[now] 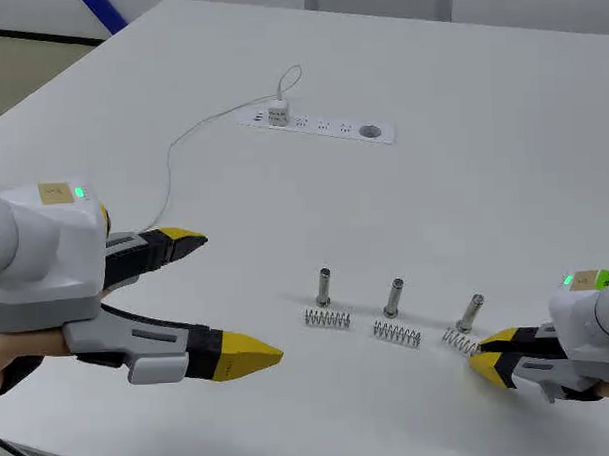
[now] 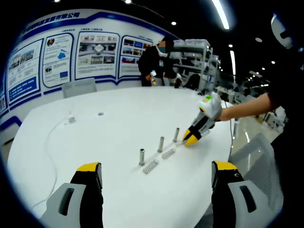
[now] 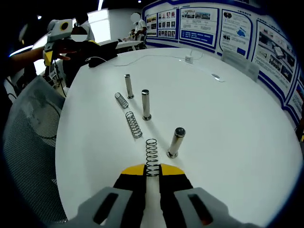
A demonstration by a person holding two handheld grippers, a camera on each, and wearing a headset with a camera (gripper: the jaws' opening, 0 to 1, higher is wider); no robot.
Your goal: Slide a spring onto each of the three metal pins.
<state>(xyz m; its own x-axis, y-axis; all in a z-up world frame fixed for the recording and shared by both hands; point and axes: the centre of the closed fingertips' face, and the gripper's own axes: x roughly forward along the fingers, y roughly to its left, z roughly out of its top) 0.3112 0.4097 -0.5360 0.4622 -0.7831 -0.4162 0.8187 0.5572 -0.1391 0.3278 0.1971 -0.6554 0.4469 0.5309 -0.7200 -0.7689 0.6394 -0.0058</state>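
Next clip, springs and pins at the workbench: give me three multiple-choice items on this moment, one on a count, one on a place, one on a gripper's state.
1. How many metal pins stand upright on the table? A two; B five; C three.
2. Where do the springs lie? A threaded on the pins; B flat on the table, one beside each pin; C in a heap at the table's edge.
3. How is the left gripper? A open, holding nothing; B shut on a spring; C shut on a pin.

Key:
1 C: three pins stand in a row in the head view.
2 B: each spring lies by its pin's foot, none threaded.
3 A: its yellow tips stand far apart in the left gripper view.
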